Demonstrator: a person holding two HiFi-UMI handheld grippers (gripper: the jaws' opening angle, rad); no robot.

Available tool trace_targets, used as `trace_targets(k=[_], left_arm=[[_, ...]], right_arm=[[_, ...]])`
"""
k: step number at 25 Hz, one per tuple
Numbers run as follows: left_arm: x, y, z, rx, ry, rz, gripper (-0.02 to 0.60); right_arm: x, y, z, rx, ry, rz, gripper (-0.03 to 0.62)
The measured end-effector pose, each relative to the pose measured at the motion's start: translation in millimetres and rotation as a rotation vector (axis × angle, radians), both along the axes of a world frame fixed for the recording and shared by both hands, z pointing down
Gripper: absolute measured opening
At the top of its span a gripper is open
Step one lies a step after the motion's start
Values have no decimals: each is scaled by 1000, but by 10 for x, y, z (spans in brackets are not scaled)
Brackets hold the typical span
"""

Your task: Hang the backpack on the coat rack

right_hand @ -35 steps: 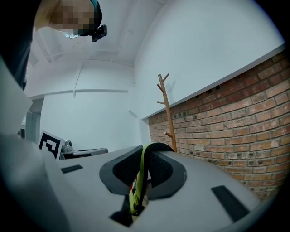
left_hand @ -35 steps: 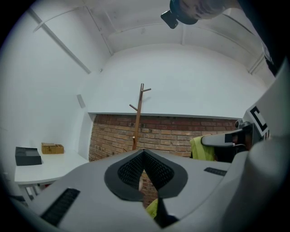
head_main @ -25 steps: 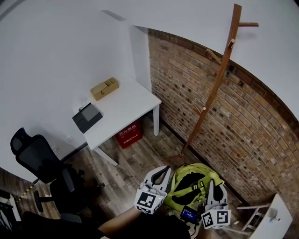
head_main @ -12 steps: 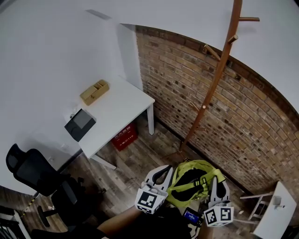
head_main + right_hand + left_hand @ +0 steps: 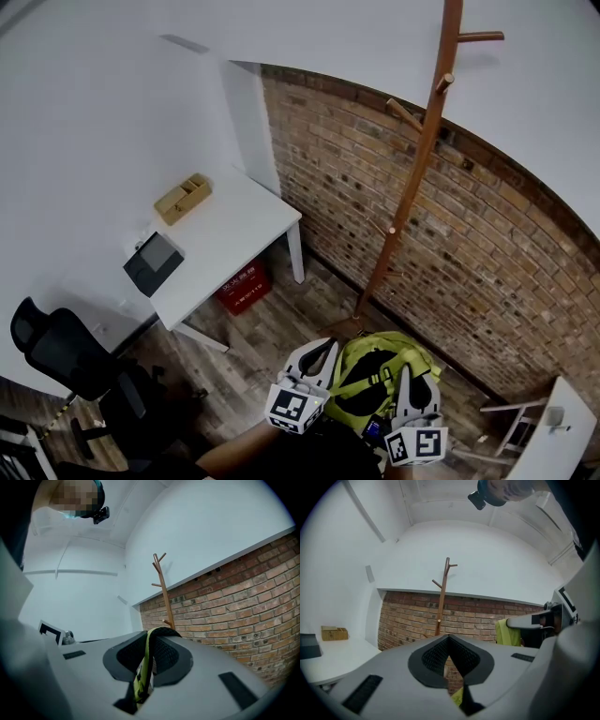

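The lime-green and black backpack (image 5: 380, 373) hangs between my two grippers, low in the head view and just in front of the coat rack's foot. The tall wooden coat rack (image 5: 413, 173) stands against the brick wall, with its pegs high up (image 5: 442, 596) (image 5: 164, 592). My right gripper (image 5: 407, 382) is shut on a lime strap (image 5: 146, 660) that loops over its jaw tips. My left gripper (image 5: 322, 349) is at the backpack's left edge with its jaws closed. A lime and black bit of the backpack (image 5: 462, 699) is caught low between them. Both grippers point level at the rack.
A white desk (image 5: 246, 232) stands left of the rack and carries a wooden box (image 5: 183, 198) and a dark device (image 5: 153, 264). A red box (image 5: 241, 289) sits under the desk. A black office chair (image 5: 64, 345) is at lower left, and white furniture (image 5: 555, 433) at lower right. The brick wall (image 5: 506, 262) is behind the rack.
Both grippers have carried the backpack a little closer to the rack's foot. In the head view the desk and chair have slid left. Neither grip has changed.
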State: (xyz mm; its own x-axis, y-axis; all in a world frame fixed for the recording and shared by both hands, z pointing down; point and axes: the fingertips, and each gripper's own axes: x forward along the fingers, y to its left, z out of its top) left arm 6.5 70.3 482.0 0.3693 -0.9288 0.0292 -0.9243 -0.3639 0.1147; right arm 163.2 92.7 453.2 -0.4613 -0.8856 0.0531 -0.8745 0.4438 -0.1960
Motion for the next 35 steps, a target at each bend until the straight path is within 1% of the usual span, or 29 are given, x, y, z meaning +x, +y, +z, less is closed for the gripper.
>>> trace_targets(k=[2,5,8,12,17,21,28,35], left_arm=[[34,-104,-5,9,-7,-3,6],[30,-217,-13,3,-5,-2,6],[25,-343,-41,4,-5,10,6],[5,-602,-54,24,-7,45,6],[-107,-874,-55,21,-24,110,6],[-216,-1074,-74,20,-23,126,6],[-360,-1343,-55,15,-17,161,6],[-505,-1577,-42,15,-15,223,6]], right_arm=[[-4,-71,-4,7,-10,-14,40],[-16,-166,19,-6,-17,-23,40],[-26,-254,11,-16,-18,-11,40],[-70,-413,-30,3,-14,11,40],[-125,-600,-46,1,-37,78,40],[-150,-765,-44,-8,-50,115,40],[-289,-1022,-134,7,-57,167,40],[-425,-1201,-164,15,-48,235,40]])
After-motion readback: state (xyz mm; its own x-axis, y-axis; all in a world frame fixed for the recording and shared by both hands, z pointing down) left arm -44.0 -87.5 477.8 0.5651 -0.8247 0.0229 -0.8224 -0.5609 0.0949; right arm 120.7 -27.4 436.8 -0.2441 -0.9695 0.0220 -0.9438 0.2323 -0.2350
